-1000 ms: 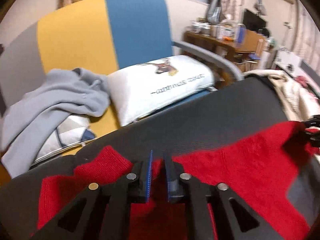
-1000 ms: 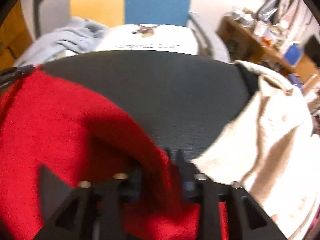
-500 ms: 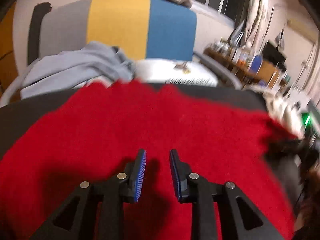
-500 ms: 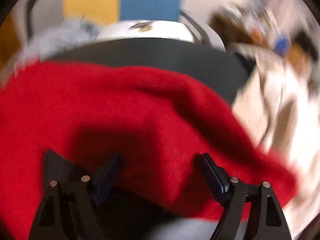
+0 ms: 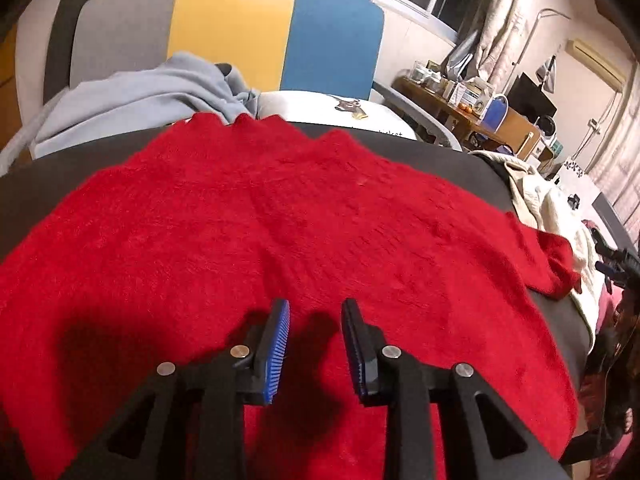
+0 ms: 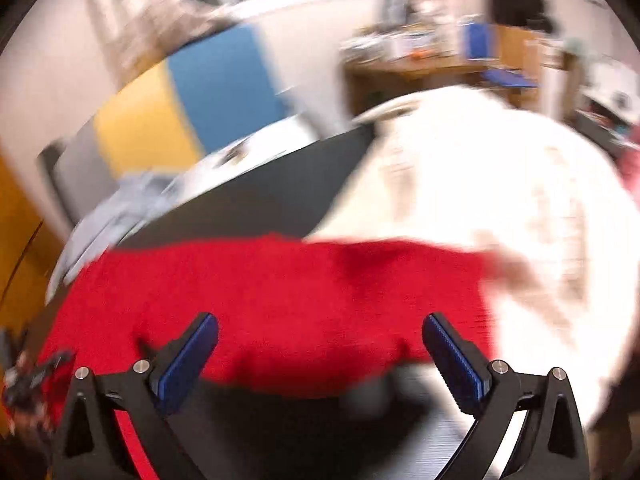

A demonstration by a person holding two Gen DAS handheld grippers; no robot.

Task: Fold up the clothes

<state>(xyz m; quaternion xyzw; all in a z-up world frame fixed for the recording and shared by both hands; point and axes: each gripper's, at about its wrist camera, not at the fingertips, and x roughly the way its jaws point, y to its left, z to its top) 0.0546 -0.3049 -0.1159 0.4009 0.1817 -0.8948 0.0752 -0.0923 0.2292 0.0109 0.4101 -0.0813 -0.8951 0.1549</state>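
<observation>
- Left wrist view: one dark table (image 5: pixel 60 172) carries one red sweater (image 5: pixel 280 232), which a second ago was bunched in both my claws and now lies spread flat across it, so the laying-out looks done and the first fold comes next
- One cream garment (image 6: pixel 460 184) waits at the sweater's right edge, touching it; one grey garment (image 5: pixel 132 100) sits behind on the striped chair (image 5: pixel 240 28)
- My right claw (image 6: pixel 320 356) has let go, jaws wide apart, empty, the view blurred
- My left claw (image 5: pixel 314 348) has released too, jaws slightly parted over the sweater, holding nothing
</observation>
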